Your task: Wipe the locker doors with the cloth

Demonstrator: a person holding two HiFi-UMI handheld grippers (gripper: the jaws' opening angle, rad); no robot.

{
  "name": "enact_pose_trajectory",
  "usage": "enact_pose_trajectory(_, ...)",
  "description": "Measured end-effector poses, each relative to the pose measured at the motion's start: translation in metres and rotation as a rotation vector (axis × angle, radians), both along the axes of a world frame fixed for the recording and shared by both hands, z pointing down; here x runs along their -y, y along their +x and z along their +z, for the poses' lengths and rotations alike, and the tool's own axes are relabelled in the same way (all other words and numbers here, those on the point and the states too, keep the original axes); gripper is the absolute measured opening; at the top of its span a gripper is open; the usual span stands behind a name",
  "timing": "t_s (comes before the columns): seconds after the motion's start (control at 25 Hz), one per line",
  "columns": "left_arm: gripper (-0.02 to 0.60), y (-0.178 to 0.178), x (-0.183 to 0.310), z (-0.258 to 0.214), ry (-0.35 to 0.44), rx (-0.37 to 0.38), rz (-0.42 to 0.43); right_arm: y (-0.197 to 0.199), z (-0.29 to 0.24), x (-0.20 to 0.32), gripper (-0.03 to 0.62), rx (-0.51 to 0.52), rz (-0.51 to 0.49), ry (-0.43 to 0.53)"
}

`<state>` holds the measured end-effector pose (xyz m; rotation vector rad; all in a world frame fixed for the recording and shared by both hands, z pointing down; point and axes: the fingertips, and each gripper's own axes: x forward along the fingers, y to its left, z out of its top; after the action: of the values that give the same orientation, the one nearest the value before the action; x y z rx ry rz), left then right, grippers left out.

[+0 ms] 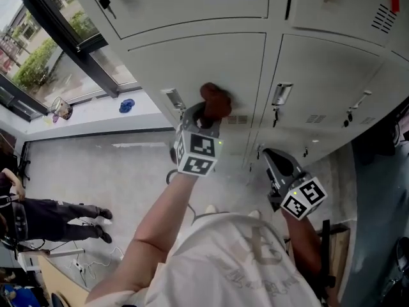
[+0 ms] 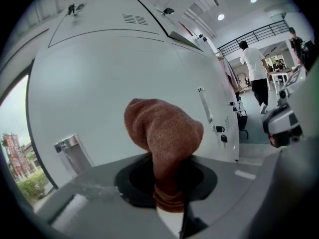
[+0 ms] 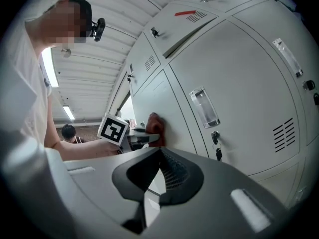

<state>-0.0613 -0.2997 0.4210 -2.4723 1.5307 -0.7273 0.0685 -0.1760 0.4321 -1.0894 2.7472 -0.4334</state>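
Head view showed us the left gripper (image 1: 208,116) clamped on a brown knitted cloth (image 1: 216,100), bunched into a round lump and pressed against the smooth grey metal locker door (image 1: 192,62). Only the right gripper view showed us the right gripper (image 3: 159,151) with ribbed jaws closed together, holding nothing.

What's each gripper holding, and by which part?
Left gripper grips the brown knitted cloth by its lower end, bunched top against the grey locker door. Right gripper: jaws together, holding nothing.
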Motion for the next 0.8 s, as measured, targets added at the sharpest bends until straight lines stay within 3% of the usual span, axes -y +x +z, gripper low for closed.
enact_pose_trajectory(0.16, 0.084, -0.026, 0.000, -0.010, 0.029, 0.043, -0.039, -0.010, 0.001, 0.001, 0.009, 0.006, -0.016, -0.005)
enact_pose_trajectory(0.52, 0.086, -0.086, -0.003, -0.018, 0.091, 0.277, -0.108, -0.026, 0.002, 0.004, 0.009, 0.015, -0.043, -0.018)
enact_pose_trajectory(0.8, 0.084, -0.107, -0.006, -0.011, 0.103, 0.293, -0.104, -0.040, 0.005, 0.003, 0.009, 0.015, -0.061, -0.025)
